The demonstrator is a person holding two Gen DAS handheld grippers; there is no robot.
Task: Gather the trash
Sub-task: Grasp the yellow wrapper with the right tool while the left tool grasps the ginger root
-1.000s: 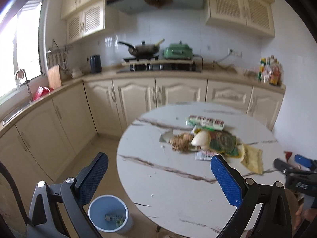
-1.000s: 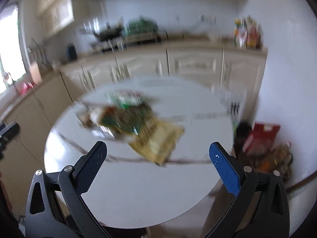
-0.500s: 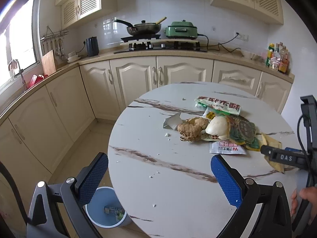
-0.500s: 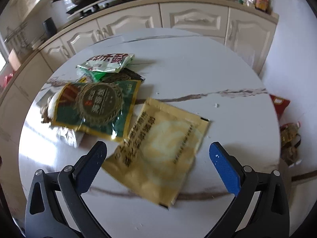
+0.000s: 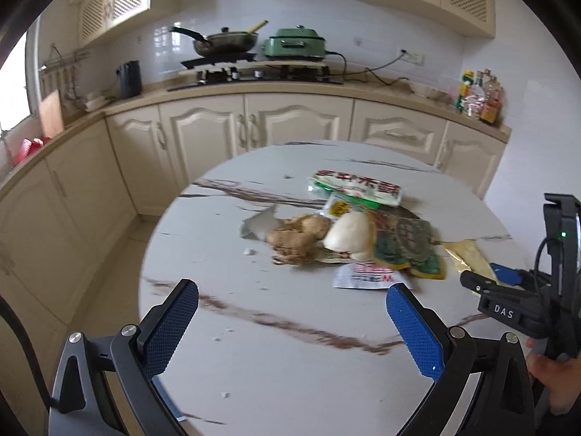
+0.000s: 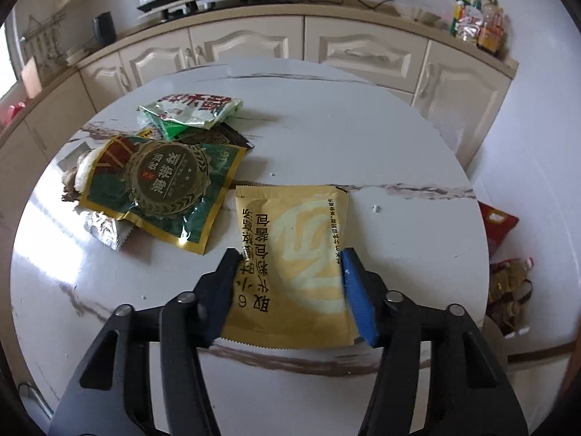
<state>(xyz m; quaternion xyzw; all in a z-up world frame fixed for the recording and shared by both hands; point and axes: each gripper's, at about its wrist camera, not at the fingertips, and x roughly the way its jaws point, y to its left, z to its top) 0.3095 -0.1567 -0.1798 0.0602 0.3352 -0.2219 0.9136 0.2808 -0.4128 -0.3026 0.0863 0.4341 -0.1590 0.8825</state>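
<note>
A flat yellow packet (image 6: 290, 225) lies on the round marble table (image 6: 363, 127) near its front edge. My right gripper (image 6: 290, 258) straddles it, one finger at each side edge. Its jaws are closing, and the packet still lies flat and uncrumpled. To its left lies a pile: a dark green packet (image 6: 163, 181), a green-and-white packet (image 6: 192, 109), a silver wrapper (image 6: 105, 232), a ginger root (image 5: 297, 236) and a white lump (image 5: 348, 236). My left gripper (image 5: 290, 289) hangs open over the table's near side with nothing between its fingers. In the left wrist view my right gripper (image 5: 490, 278) shows at the right.
Cream cabinets and a counter (image 5: 254, 91) with a stove, pan and green cooker run behind the table. Bottles (image 6: 475, 21) stand at the counter's right end. A red bag (image 6: 497, 225) and other bags lie on the floor right of the table.
My right gripper dropped onto the yellow packet and its jaws narrowed from wide open to the packet's width. The left gripper moved in over the table; the blue bin left its view.
</note>
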